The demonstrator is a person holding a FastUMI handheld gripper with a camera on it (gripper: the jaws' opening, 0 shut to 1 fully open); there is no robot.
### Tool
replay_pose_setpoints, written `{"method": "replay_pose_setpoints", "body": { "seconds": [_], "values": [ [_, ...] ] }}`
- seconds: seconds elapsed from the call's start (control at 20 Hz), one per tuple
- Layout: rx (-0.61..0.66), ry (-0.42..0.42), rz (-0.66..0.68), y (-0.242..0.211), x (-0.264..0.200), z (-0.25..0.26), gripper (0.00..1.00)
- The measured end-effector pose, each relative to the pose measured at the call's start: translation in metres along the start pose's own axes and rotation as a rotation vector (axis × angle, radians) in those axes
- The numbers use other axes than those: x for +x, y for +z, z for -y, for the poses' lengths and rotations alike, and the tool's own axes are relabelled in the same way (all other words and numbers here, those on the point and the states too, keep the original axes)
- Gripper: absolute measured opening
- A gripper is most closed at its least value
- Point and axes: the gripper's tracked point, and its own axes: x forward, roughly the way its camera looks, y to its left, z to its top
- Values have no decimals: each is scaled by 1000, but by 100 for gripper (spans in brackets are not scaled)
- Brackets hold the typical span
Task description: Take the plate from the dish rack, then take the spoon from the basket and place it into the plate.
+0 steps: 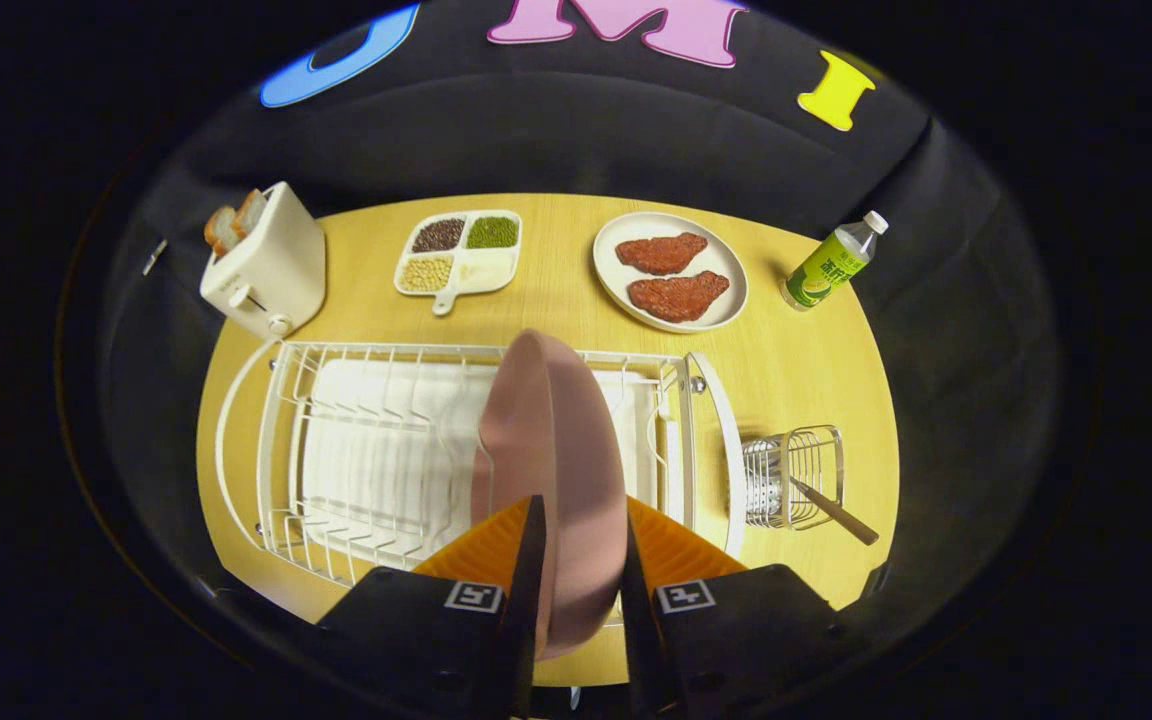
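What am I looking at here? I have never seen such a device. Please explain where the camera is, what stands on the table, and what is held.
A person carries a hand-held gripper; the camera rides on it and looks forward along its two fingers. Both fingers press on a pink plate, held on edge over the white dish rack. Beside the rack stands a wire basket holding a spoon. Beyond lie a toaster with bread, a divided tray of beans, a plate of meat and a bottle, all on a wooden table.
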Motion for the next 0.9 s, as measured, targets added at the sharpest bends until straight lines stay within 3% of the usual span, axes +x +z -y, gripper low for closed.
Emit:
{"method": "replay_pose_setpoints", "body": {
  "seconds": [0.05, 0.2, 0.45, 0.7, 0.9],
  "values": [
    [-6, -10, -5, 1, -1, -1, 37],
    [-63, -25, -25, 2, 0, -2, 36],
    [-52, -21, -40, 6, -3, -2, 34],
    [-122, -83, 27, 29, -21, 14, 32],
    [-97, -10, 44, 27, -33, 11, 31]
  ]
}}
